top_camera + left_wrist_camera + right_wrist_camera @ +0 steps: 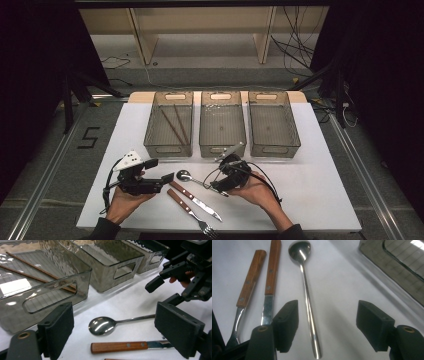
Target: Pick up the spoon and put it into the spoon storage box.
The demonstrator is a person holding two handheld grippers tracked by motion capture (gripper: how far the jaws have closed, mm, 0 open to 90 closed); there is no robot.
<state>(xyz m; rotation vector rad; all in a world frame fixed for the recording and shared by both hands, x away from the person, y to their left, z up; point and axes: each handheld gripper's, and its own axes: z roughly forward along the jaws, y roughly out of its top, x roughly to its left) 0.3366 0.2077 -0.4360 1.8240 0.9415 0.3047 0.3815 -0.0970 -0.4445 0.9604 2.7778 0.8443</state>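
A steel spoon (191,179) lies on the white table (310,190), bowl to the left. Just in front of it lie a wooden-handled knife (194,195) and a wooden-handled fork (190,211). My right gripper (216,184) is open and low over the spoon's handle. In the right gripper view the handle (308,302) runs between the jaws of that gripper (327,327), nearer the left one. My left gripper (160,170) is open and points right at the spoon's bowl (102,325) with nothing between its jaws.
Three clear grey bins stand in a row behind the cutlery: left (167,150), middle (222,149), right (275,149). Two brown chopsticks (175,125) lie in the left bin. Bare table stretches to the right of my right hand.
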